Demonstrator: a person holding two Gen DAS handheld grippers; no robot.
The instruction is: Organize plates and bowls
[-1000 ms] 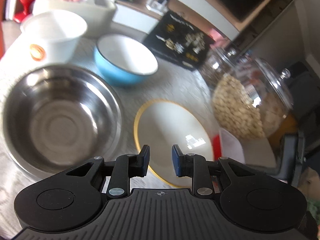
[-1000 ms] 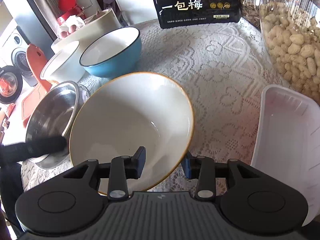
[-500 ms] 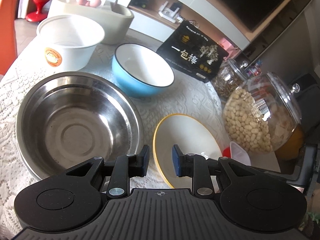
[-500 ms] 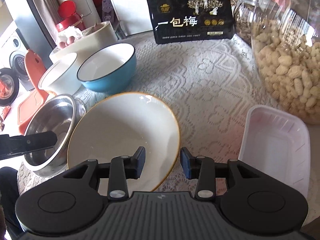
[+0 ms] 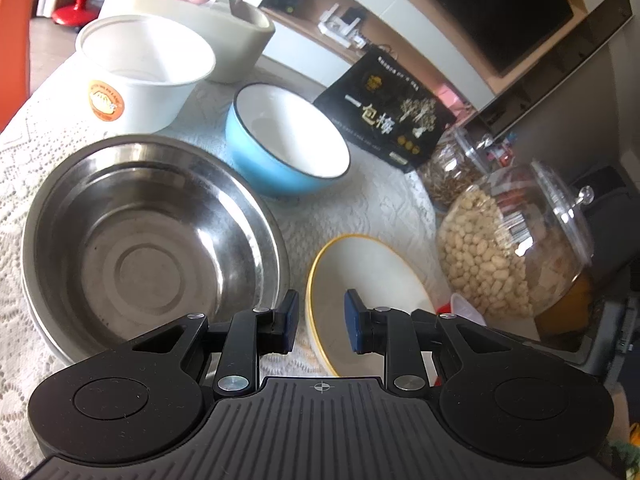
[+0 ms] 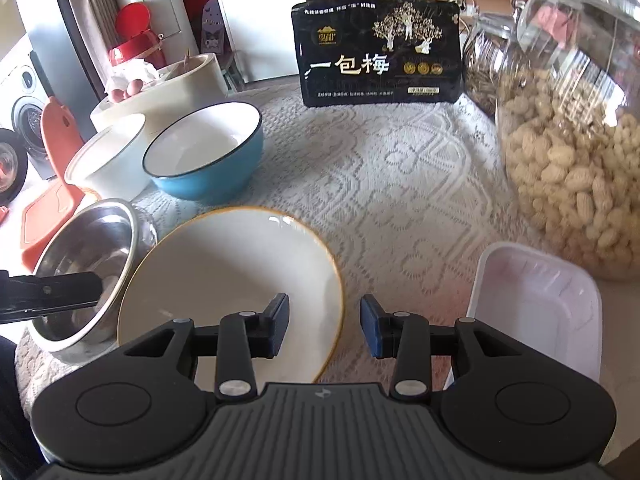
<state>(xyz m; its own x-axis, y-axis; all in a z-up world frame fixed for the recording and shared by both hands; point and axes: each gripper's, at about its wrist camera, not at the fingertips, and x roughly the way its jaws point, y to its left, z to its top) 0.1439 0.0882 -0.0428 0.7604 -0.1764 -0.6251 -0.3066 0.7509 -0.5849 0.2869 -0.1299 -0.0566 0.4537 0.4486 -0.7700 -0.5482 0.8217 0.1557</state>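
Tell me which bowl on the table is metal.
The large shiny stainless-steel bowl, at the table's near left edge. The blue bowl, white paper bowl and yellow-rimmed white bowl aren't metal.

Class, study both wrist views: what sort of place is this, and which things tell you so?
Most likely a home dining table beside a living area. A lace tablecloth carries a steel bowl and a jar of peanuts; a dark TV screen sits behind, and a washing machine stands off to one side.

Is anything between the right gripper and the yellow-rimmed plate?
Nothing visible. The right gripper hangs open at the yellow-rimmed plate, its near rim showing between the jaws, with bare lace tablecloth beyond. The white plastic tray sits off to the right.
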